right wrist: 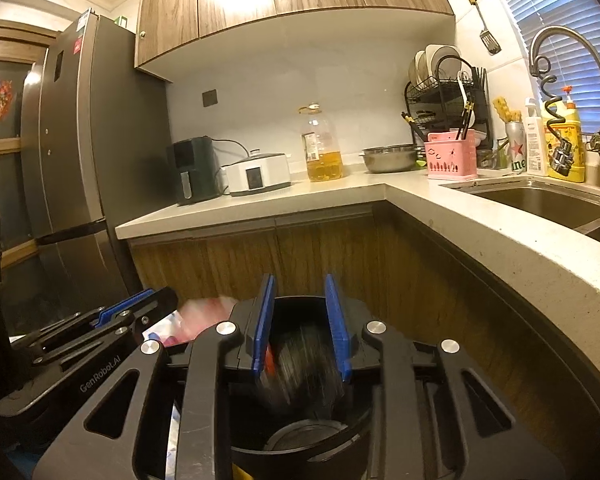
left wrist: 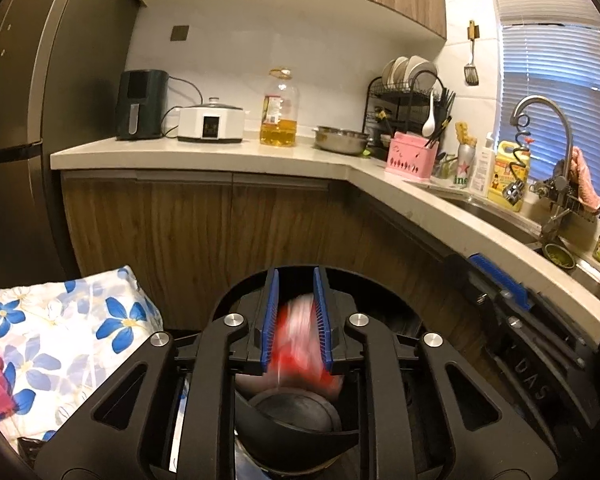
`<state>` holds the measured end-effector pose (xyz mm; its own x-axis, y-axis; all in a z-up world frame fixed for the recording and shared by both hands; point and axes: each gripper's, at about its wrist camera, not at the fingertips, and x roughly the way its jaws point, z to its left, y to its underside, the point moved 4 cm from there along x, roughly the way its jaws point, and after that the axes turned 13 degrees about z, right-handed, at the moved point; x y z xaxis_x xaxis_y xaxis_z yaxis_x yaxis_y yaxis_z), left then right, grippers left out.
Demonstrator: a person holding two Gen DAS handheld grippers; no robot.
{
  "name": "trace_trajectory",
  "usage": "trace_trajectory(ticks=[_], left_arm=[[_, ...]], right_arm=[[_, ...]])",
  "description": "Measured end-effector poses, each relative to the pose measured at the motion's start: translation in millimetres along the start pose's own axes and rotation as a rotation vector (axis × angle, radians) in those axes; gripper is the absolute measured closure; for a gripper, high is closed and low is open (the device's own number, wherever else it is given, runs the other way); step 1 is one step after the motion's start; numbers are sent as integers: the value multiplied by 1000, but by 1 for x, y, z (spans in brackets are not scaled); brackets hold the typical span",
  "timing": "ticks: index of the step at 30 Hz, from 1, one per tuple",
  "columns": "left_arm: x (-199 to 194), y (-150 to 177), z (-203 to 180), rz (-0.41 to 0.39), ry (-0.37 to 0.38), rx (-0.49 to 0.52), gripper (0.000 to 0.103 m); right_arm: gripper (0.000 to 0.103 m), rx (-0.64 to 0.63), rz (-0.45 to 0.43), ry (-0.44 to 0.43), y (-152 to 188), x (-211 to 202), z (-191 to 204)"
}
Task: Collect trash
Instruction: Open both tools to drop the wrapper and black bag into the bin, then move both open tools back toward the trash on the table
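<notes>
Left hand-held gripper (left wrist: 296, 320) pinching a blurry red-and-white wrapper (left wrist: 300, 344)

Right hand-held gripper (right wrist: 302, 326), stamped "GenRobot.AI", grips something dark and streaky, too blurred to name. Both sit low, in front of the counter (right wrist: 340, 192); green star can (right wrist: 516, 148) by the sink (right wrist: 540, 200) reads "ine".

A pale stone L-shaped countertop (right wrist: 340, 196) sits over wood-grain cabinet doors. On its back run stand a dark green air fryer (right wrist: 194, 170), a white electric cooker with a glass lid (right wrist: 258, 174) just beside it, a clear plastic jug of yellow oil (right wrist: 322, 148) and a steel mixing bowl (right wrist: 388, 158). Towards the corner are a black wire dish rack holding plates (right wrist: 446, 88) and a pink plastic utensil caddy (right wrist: 452, 158). A steel sink (right wrist: 540, 200) is set into the right-hand run.
</notes>
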<state>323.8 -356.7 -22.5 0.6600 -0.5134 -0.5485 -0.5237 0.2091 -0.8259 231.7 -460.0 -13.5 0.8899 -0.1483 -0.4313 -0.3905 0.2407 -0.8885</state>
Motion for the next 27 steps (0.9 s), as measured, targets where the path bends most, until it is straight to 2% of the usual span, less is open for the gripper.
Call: trace_trajectory(ticks=[3,4,6,9,18,27], left_arm=[[0,1,5,-3,-8,-18,61],[-1,2,7,-7,-12,-25,58],[-7,3,11,-25,-39,-39,43],[-15,6,15,-28,-52,-48,33],[-47,31,31,-12,-103,-100,19],[-100,63,55,-31,-158,-157,12]], right_arm=[[74,10,5,4,1,1,-3],[73,14,8,6,2,1,-4],[66,19,11,8,4,0,-5],[58,24,17,8,6,-4,-4],[36,29,21,-20,15,-28,4],[31,17,-7,-29,29,-64,25]])
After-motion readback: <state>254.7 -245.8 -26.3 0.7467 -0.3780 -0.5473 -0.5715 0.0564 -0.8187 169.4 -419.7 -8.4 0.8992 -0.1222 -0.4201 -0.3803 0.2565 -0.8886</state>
